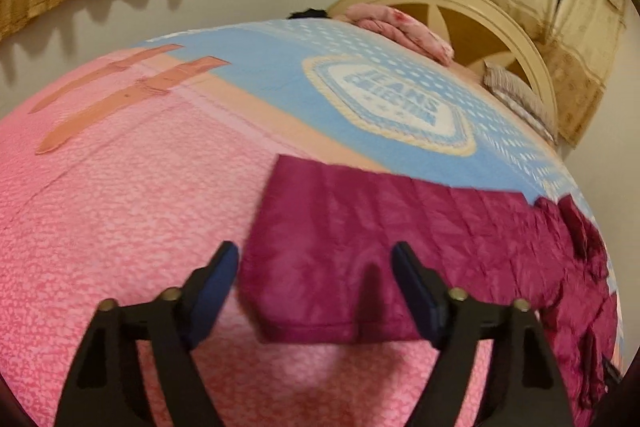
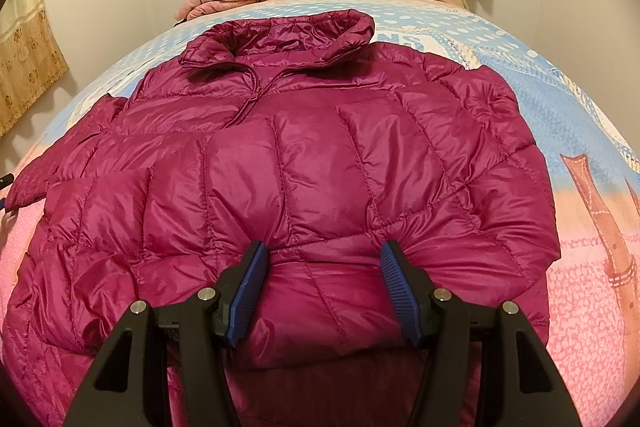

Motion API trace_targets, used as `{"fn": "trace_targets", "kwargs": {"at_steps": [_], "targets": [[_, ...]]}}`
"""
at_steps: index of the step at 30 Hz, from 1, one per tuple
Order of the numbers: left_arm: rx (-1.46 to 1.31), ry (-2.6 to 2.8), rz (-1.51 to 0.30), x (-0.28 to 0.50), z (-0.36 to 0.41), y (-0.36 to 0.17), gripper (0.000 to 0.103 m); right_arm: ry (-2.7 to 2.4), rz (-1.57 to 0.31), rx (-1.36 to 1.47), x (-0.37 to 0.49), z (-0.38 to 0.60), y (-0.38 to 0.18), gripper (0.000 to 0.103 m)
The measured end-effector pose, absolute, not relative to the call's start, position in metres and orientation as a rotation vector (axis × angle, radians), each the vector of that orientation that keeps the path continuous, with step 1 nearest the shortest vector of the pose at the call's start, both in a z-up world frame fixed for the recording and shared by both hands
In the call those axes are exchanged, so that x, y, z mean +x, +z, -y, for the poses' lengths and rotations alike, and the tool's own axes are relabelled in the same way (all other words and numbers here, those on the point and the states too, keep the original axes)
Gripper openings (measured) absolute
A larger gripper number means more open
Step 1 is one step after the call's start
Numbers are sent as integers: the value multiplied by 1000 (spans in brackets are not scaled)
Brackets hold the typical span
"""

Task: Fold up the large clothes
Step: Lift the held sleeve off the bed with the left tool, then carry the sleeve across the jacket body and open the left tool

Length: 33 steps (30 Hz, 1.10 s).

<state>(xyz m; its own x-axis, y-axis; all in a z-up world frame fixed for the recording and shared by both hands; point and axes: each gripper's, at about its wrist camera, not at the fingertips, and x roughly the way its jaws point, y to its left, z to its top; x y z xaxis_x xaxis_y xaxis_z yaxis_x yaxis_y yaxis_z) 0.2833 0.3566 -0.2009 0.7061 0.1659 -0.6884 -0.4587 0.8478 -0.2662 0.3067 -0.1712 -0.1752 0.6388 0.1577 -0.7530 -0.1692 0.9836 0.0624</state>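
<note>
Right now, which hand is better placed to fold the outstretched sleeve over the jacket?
Left. The left gripper straddles the cuff of the magenta quilted puffer jacket, jaws apart. The right gripper is pinching its hem.

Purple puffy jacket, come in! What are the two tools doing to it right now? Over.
Right tool clamped on jacket hem. Left tool open at sleeve cuff, not gripping. Jacket spread on bed. Nothing in the way.
</note>
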Motion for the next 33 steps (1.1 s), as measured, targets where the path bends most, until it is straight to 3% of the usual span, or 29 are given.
{"fn": "trace_targets", "kwargs": {"at_steps": [1, 2, 3, 4, 6, 23, 33], "targets": [[-430, 363, -716, 284, -356, -201, 68, 185, -857, -15, 307, 171, -175, 60], [-422, 367, -719, 284, -355, -201, 56, 184, -857, -17, 307, 171, -175, 60], [-418, 373, -725, 285, -356, -202, 32, 183, -856, -17, 307, 171, -175, 60], [-414, 379, -735, 285, -357, -201, 18, 183, -856, -17, 307, 171, -175, 61], [-408, 374, -717, 283, -359, -195, 12, 183, -855, -15, 307, 172, -175, 61], [-55, 170, -359, 268, -254, -28, 7, 184, -853, -7, 306, 173, -175, 61], [87, -117, -323, 276, -146, -12, 6, 190, -847, 19, 306, 175, -174, 61]]}}
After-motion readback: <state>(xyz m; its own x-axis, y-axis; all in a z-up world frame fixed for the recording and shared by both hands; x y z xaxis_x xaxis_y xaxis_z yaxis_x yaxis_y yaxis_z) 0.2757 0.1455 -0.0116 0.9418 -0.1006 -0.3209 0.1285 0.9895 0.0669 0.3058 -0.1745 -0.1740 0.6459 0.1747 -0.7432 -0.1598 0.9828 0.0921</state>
